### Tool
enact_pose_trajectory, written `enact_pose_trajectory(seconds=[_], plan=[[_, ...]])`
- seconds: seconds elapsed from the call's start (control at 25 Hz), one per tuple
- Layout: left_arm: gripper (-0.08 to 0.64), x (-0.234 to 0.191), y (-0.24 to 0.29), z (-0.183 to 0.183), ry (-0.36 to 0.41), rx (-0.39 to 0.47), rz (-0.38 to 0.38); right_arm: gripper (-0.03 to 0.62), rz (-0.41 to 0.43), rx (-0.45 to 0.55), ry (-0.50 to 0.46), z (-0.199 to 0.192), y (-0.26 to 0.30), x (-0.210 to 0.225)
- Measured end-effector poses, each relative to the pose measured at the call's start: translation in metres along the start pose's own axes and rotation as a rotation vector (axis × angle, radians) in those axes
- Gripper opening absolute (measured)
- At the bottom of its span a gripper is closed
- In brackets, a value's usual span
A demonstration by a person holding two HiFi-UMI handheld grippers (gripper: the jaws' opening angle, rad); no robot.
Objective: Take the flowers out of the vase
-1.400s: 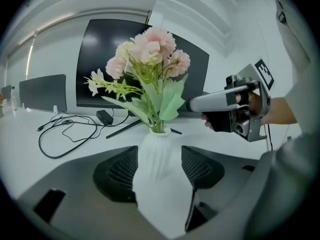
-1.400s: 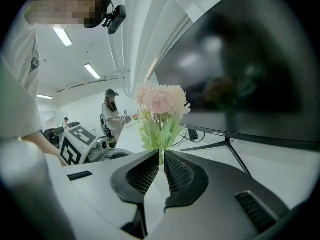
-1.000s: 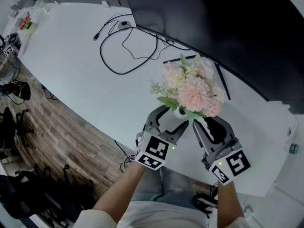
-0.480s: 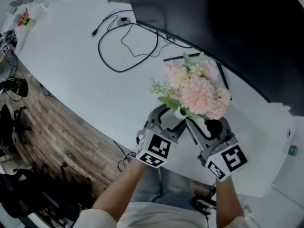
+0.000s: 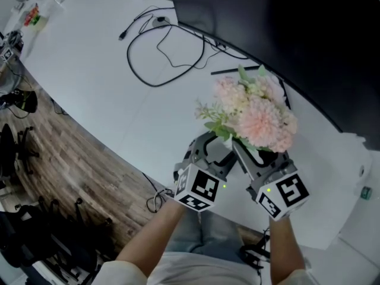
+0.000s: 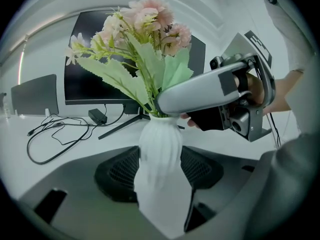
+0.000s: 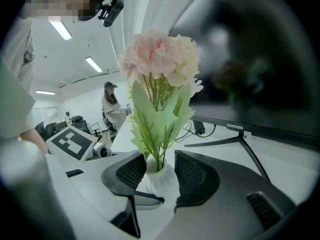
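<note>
Left tongs (image 5: 215,150) closing, pinching vase (image 6: 160,154), right tongs (image 7: 161,176) freshly spread beneath flowers (image 7: 160,59), straddling vase

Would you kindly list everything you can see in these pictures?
White table: one, white, under everything.
Black monitor: one, black, at the table's back edge.
Black cables: a few, black, looped on the table beside the monitor.
White ribbed vase: one, white, between both grippers' jaws.
Pink artificial flowers with green leaves: one bunch, in the vase.
Wooden floor: brown, beside the table.
Left gripper: one, grey; jaws just closing, pressing the vase's body.
Right gripper: one, grey; jaws just opened, apart round the vase's neck.
</note>
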State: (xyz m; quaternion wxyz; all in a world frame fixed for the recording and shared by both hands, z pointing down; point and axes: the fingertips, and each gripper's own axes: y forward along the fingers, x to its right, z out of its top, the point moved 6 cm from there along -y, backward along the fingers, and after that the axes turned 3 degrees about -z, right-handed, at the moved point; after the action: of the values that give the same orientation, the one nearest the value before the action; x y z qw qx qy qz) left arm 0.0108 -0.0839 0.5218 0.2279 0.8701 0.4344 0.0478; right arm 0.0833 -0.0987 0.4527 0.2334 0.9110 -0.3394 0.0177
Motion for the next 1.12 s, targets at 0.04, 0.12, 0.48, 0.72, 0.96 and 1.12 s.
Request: enact_pose_trajectory(seconds=[0.04, 0.12, 0.48, 0.72, 0.96, 1.12], plan=[[0.261, 0.0, 0.0, 0.0, 0.0, 0.0, 0.0, 0.189, -0.001, 0.001, 0.001, 0.0, 0.001, 0.0], [0.261, 0.0, -0.001, 0.0, -0.001, -0.001, 0.0, 0.187, -0.001, 0.003, 0.0, 0.0, 0.002, 0.0], [0.261, 0.0, -0.001, 0.003, -0.011, 0.017, 0.023, 0.095, -0.024, 0.012, -0.046, 0.001, 0.002, 0.0], [0.261, 0.001, -0.001, 0.003, -0.008, 0.013, 0.028, 0.08, -0.04, 0.016, -0.061, 0.002, 0.0, -0.001], [0.261, 0.002, 0.0, 0.0, -0.008, 0.011, 0.019, 0.078, -0.054, 0.034, -0.057, 0.005, -0.001, -0.001], [0.261, 0.003, 0.001, -0.001, -0.006, 0.01, 0.02, 0.072, -0.048, 0.055, -0.069, 0.012, -0.005, -0.001]])
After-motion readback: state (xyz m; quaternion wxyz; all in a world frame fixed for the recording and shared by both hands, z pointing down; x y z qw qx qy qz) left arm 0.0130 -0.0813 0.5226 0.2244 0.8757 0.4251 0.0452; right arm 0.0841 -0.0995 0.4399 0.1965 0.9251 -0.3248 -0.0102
